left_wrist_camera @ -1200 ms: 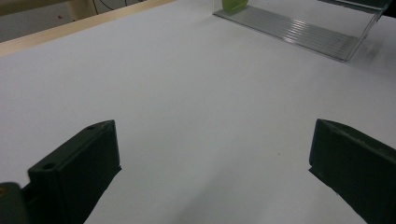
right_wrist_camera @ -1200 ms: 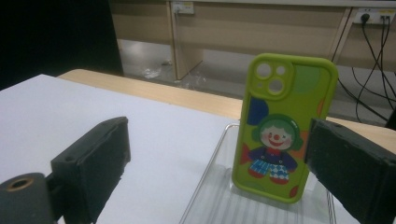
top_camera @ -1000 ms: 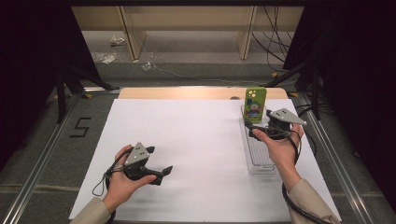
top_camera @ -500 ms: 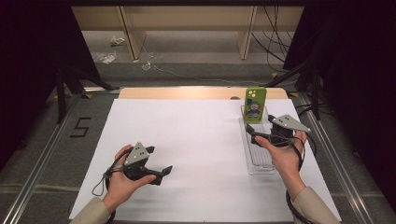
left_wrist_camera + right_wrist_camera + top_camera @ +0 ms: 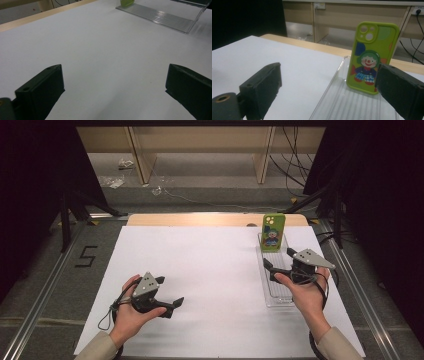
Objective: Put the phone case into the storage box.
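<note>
Two grippers are in my hands over a white table (image 5: 210,270) that takes up most of the high view, its sheet bare across the middle. On my right side of it lies a clear ribbed plastic tray (image 5: 274,270), long and narrow, running away from me toward the table's wooden far edge (image 5: 200,219). My right gripper (image 5: 278,261) hovers over the near half of that tray, jaws spread wide with nothing between them; in the right gripper view (image 5: 328,92) the two black jaws frame the tray's ridged floor (image 5: 352,105). My left gripper (image 5: 167,296) sits low at the near left of the table, well apart from the tray, and its jaws are spread as well, with bare white surface between them in the left gripper view (image 5: 113,90), where the tray (image 5: 160,17) shows far off at the top. Standing upright at the tray's far end is a green phone case (image 5: 273,232), printed with a cartoon clown and with camera cutouts at its top corner (image 5: 373,56); it is ahead of my right gripper, not touched by either jaw.
</note>
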{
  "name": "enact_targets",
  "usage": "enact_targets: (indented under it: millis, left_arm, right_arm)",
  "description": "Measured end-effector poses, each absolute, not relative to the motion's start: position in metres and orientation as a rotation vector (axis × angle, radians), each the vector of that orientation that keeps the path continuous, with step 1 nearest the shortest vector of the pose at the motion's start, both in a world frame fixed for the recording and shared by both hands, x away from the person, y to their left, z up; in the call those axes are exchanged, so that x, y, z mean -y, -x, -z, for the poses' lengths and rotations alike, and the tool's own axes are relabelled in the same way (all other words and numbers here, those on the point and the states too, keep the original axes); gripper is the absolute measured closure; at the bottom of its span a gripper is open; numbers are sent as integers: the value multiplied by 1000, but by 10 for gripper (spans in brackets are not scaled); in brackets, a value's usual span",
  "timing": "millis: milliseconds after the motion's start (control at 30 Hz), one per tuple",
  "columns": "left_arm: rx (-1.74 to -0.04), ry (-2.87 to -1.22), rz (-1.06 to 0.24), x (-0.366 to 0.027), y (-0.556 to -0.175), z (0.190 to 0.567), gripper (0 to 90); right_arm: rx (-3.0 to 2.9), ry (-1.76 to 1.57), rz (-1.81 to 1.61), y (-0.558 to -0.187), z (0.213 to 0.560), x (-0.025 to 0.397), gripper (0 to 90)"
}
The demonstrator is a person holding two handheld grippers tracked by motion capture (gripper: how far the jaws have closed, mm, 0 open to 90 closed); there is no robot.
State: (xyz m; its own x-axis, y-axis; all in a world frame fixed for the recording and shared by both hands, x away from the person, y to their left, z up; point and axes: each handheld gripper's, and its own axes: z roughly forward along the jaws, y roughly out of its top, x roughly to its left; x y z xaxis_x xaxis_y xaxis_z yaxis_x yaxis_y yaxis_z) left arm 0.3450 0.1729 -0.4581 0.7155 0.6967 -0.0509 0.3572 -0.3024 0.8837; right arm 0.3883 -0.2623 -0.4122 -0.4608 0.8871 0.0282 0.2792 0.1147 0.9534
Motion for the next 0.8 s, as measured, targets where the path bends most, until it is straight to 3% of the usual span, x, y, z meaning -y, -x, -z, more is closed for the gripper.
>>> enact_targets:
  millis: [800]
  left_arm:
    - [-822, -1916, -425, -174, -345, 458, 11]
  right_arm:
    - [-1835, -1101, -1358, -364, 420, 274, 83]
